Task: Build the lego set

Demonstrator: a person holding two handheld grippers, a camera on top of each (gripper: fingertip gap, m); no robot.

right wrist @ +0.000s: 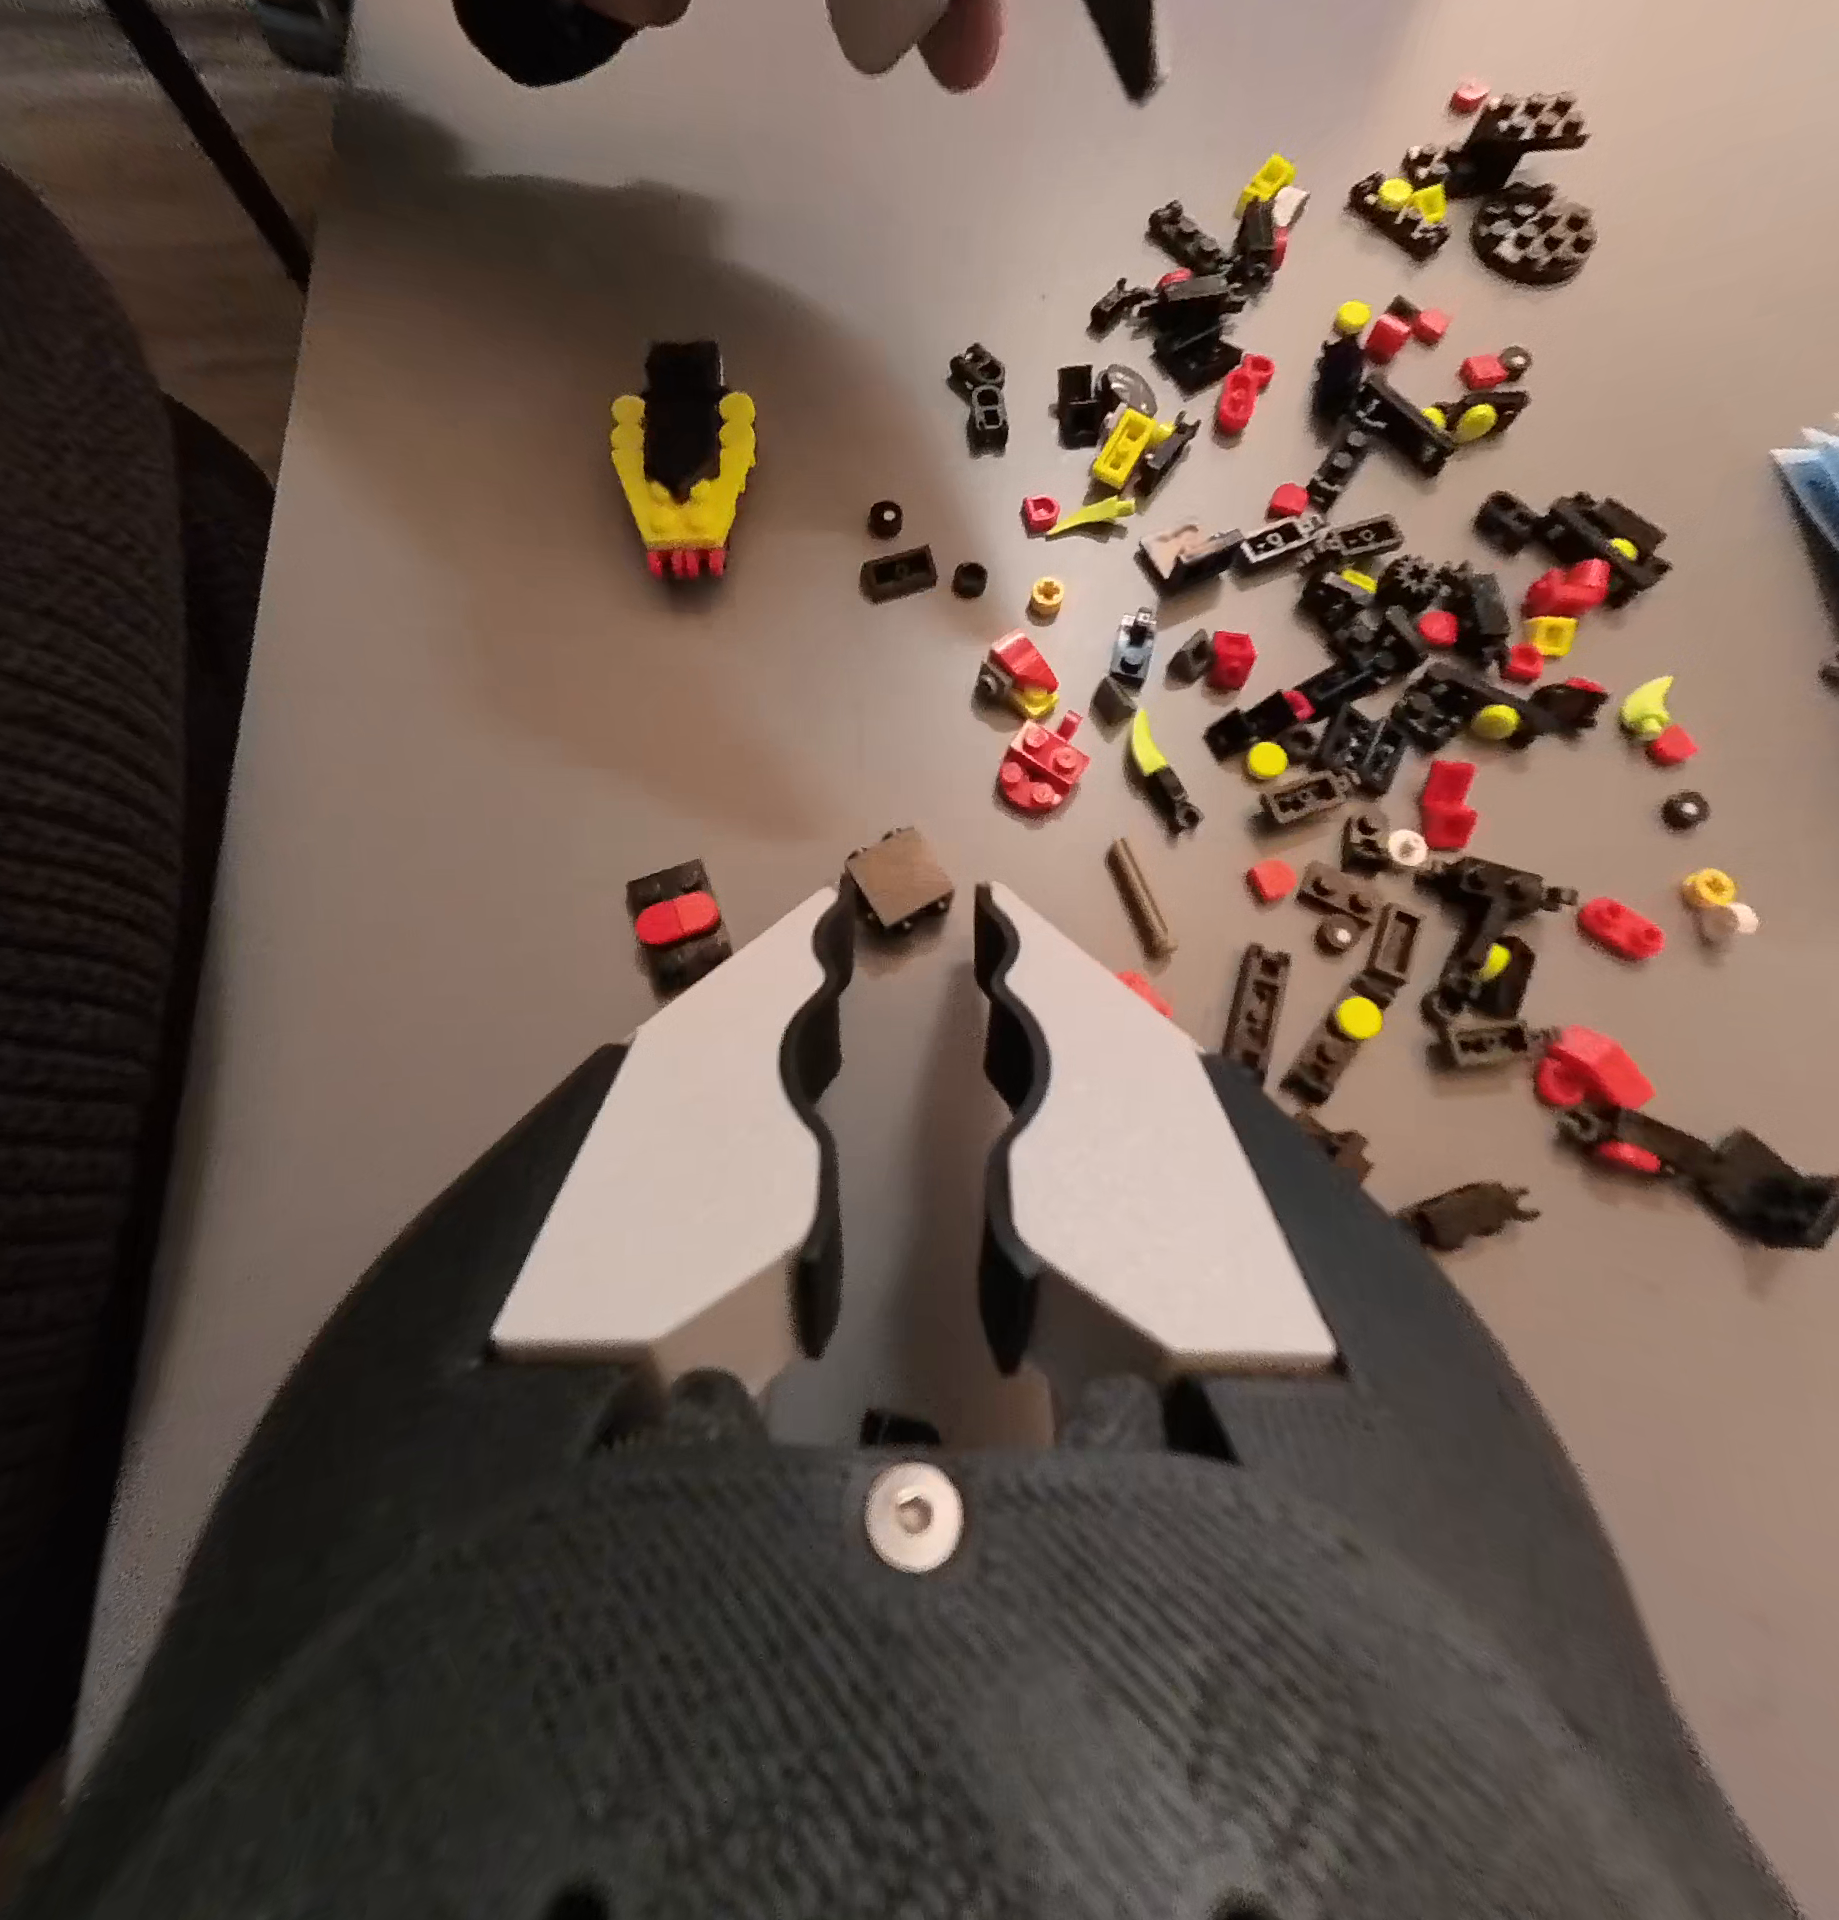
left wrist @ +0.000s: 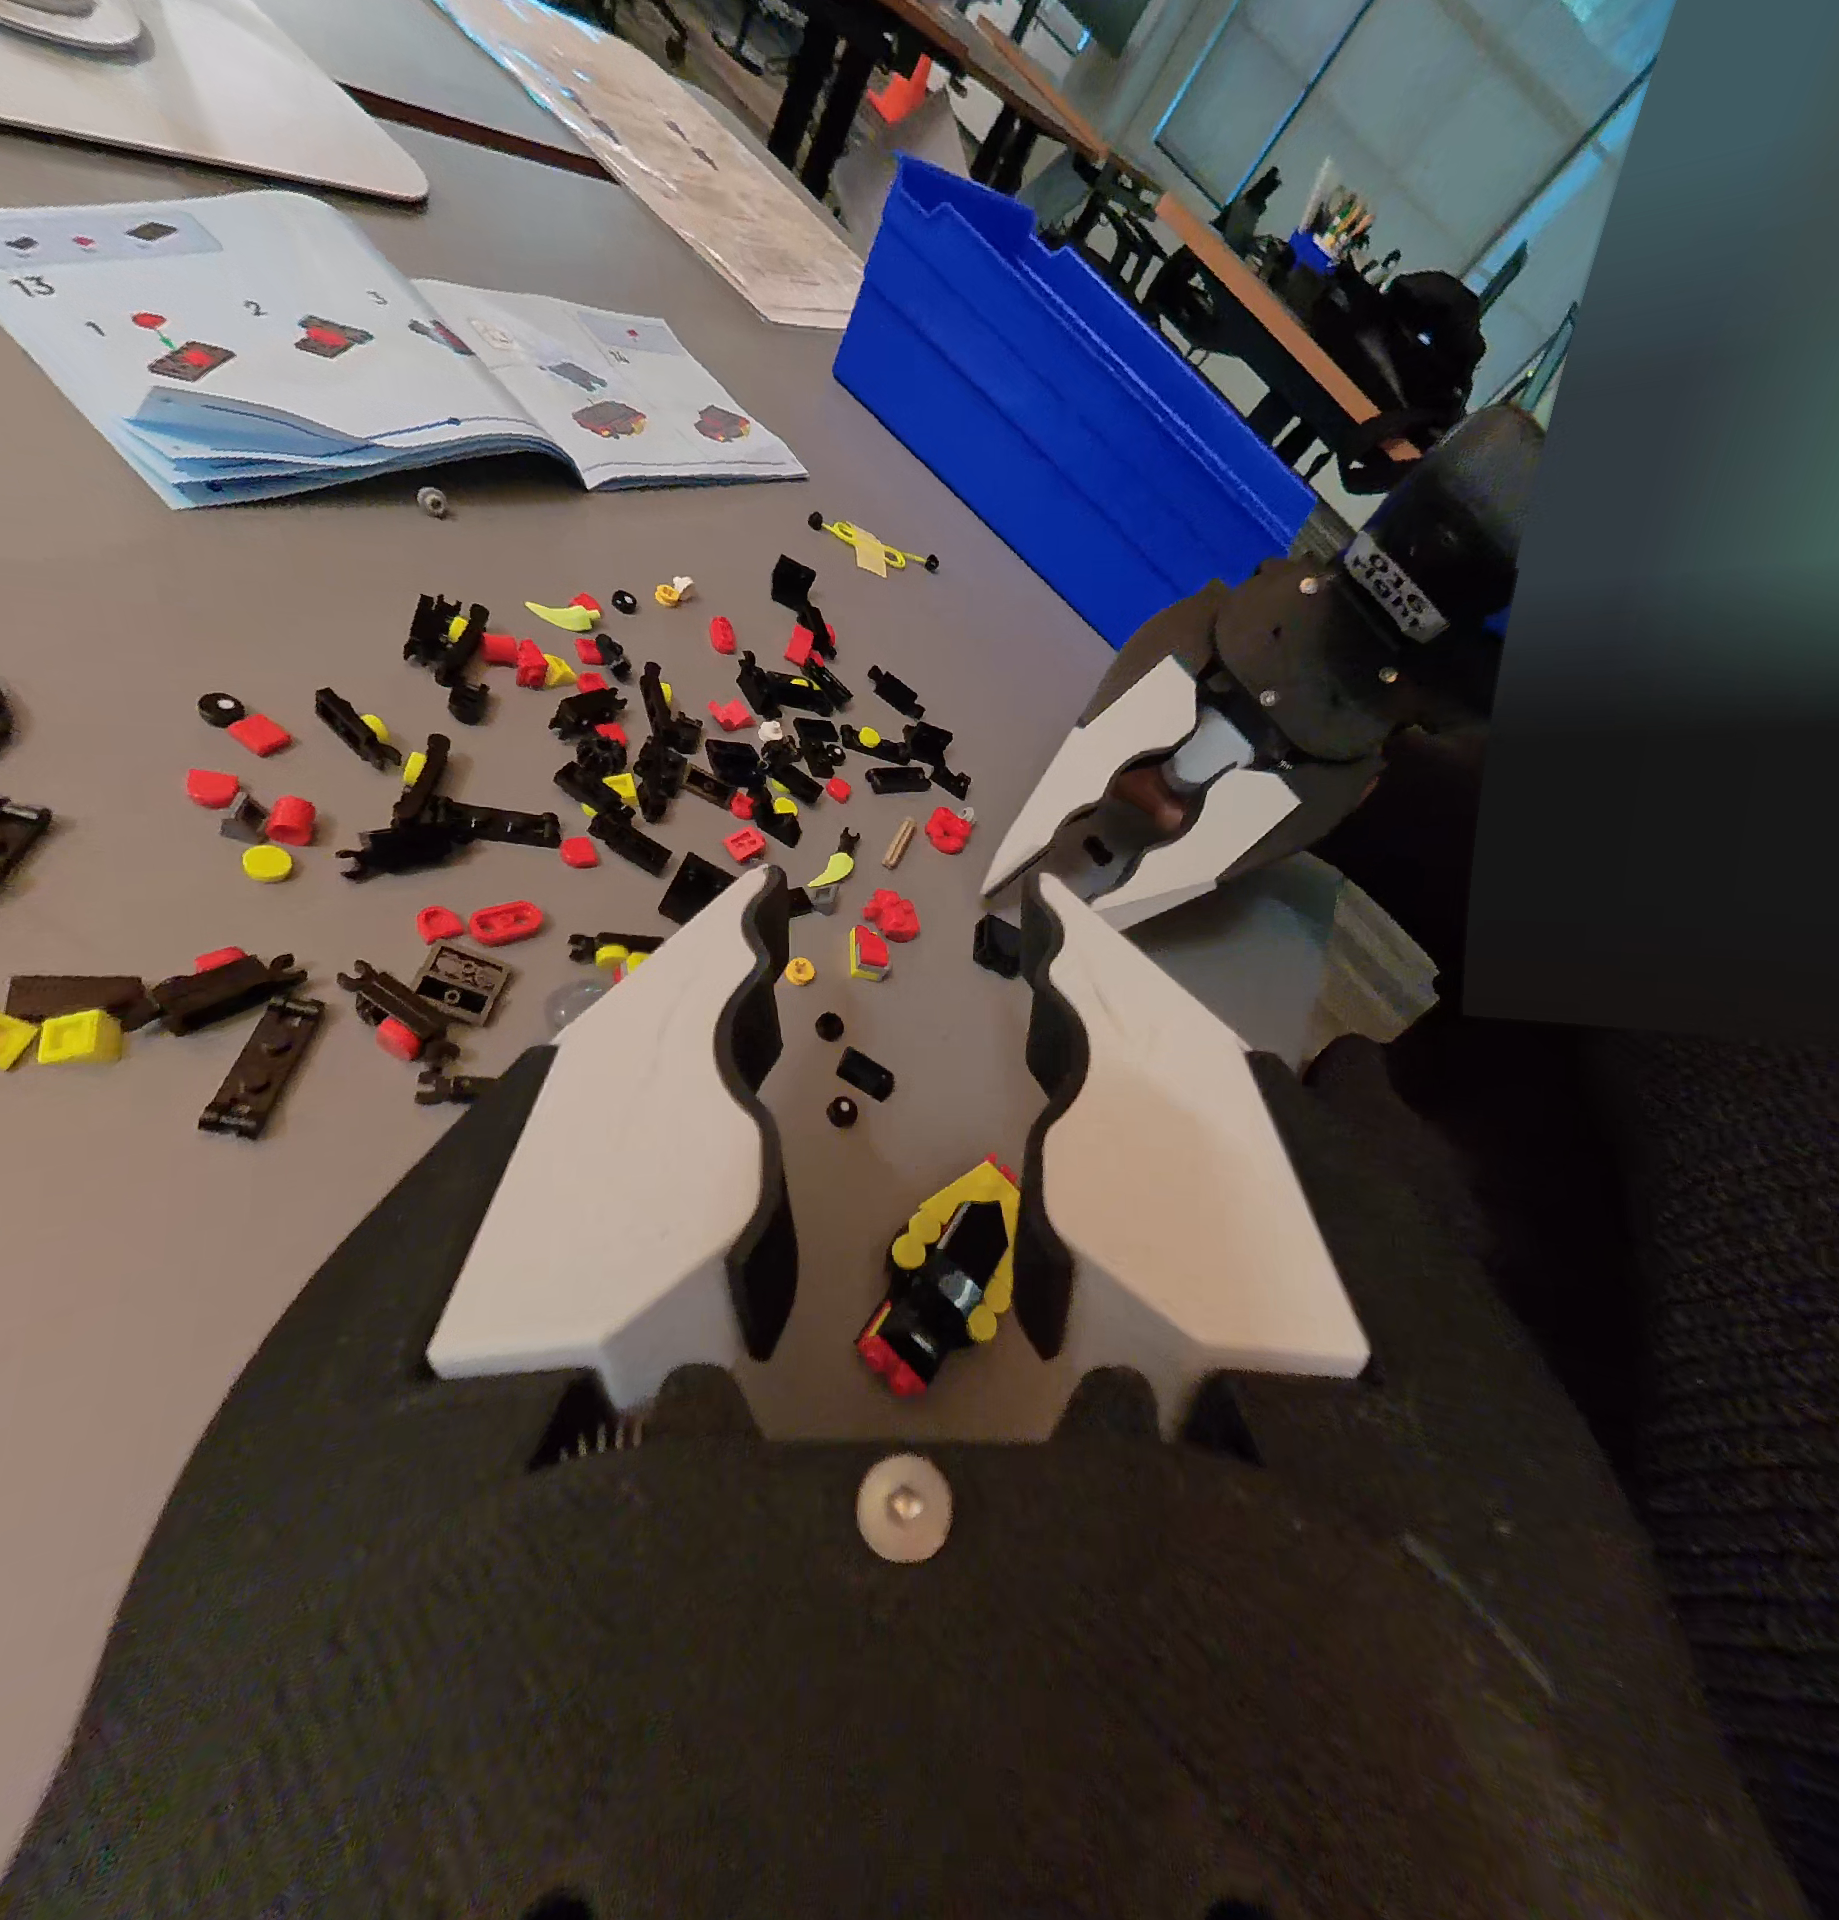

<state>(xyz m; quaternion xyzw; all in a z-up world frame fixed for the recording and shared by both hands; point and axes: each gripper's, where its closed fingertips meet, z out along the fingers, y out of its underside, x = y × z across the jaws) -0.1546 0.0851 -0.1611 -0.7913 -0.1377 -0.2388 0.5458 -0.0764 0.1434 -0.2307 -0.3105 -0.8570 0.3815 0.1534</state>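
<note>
Both claws stand open over a grey table (right wrist: 541,727). Left gripper (left wrist: 904,894) is spread wide and holds nothing; small black studs lie on the table between its fingers, and a yellow, black and red brick model (left wrist: 946,1278) rests near its right finger. Right gripper (right wrist: 910,899) is parted more narrowly, with a dark square brick (right wrist: 899,878) at its fingertips, against the left pad and clear of the right one.

Loose red, yellow and black bricks (right wrist: 1414,644) cover the table's right part; the stretch toward its left edge is bare.

Only the left wrist view shows an open instruction booklet (left wrist: 302,364), a blue bin (left wrist: 1050,416) and desks beyond. Only the right wrist view shows a black plate with a red tile (right wrist: 676,920).
</note>
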